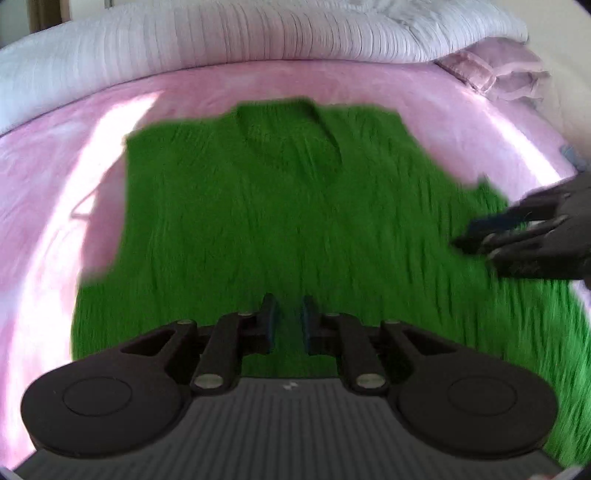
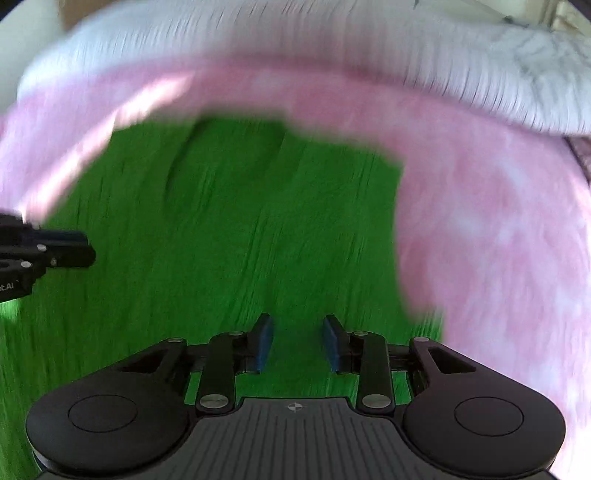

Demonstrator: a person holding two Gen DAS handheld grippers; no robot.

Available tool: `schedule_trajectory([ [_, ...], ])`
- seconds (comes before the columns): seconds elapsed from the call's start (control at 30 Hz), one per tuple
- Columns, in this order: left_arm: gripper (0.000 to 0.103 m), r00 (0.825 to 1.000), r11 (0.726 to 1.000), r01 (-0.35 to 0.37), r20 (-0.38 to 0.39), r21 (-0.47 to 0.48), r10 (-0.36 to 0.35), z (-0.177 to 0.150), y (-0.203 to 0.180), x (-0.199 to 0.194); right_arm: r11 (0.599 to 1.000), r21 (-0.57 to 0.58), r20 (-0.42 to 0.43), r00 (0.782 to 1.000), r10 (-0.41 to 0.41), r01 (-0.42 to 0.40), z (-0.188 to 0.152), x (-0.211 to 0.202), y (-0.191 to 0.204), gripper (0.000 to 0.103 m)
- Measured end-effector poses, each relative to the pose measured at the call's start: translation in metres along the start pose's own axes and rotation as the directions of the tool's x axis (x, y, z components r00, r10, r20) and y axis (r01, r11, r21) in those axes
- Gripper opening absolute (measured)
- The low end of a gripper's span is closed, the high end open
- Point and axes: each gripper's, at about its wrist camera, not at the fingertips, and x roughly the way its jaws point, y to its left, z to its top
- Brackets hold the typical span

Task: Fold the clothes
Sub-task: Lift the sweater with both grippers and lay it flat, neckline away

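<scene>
Both my left tongs (image 1: 288,321) and right tongs (image 2: 298,341) hover slightly open, empty, over the green sweater (image 1: 280,206) spread mid-bed (image 1: 55,177), neckline pointing away toward the duvet (image 1: 258,33).

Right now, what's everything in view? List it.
green knitted V-neck vest: 1, green, spread flat on the bed sheet, neck at the far end
bed sheet: 1, pink, under the vest
duvet: 1, white, bunched along the far edge of the bed
pillow: 1, pale pink, far right corner
left gripper: 1, black with blue pads, open, over the vest's near part
right gripper: 1, black with blue pads, open, over the vest's right side
</scene>
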Motion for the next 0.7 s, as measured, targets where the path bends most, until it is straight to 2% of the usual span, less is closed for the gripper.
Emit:
schedule_trajectory([
  [0.2,0.009,0.999,1.0,-0.019,-0.051,-0.006,0.019,-0.079,-0.029,-0.071,0.998,0.014,-0.06,0.997,-0.057,0.058,-0.101,-0.071,0.023,0.034],
  [0.33,0.009,0.992,0.999,-0.037,-0.123,-0.01,0.035,-0.113,-0.042,-0.115,0.996,0.069,-0.13,0.991,-0.042,0.052,-0.144,-0.112,0.024,0.034],
  [0.43,0.009,0.988,0.997,-0.046,-0.153,-0.064,0.036,-0.11,-0.044,-0.132,0.995,0.091,-0.182,0.983,-0.03,0.047,-0.148,-0.126,0.023,0.034],
  [0.47,0.009,0.994,0.994,-0.051,-0.106,-0.099,0.041,-0.108,-0.045,-0.138,0.995,0.092,-0.19,0.981,-0.031,0.049,-0.146,-0.129,0.023,0.034],
  [0.53,0.01,0.997,0.986,-0.073,-0.025,-0.148,0.07,-0.1,-0.05,-0.139,0.994,0.104,-0.095,0.995,-0.008,0.018,-0.136,-0.135,0.025,0.034],
  [0.6,0.01,0.996,0.98,-0.087,-0.004,-0.18,0.088,-0.094,-0.058,-0.125,0.992,0.121,-0.019,0.999,0.035,-0.033,-0.126,-0.13,0.027,0.034],
  [0.63,0.01,0.995,0.978,-0.098,-0.003,-0.185,0.099,-0.091,-0.063,-0.117,0.992,0.115,-0.004,0.999,0.045,-0.044,-0.125,-0.121,0.03,0.034],
  [0.7,0.011,0.988,0.982,-0.145,-0.061,-0.122,0.139,-0.097,-0.08,-0.101,0.997,0.073,-0.037,0.999,0.005,-0.003,-0.136,-0.105,0.033,0.034],
])
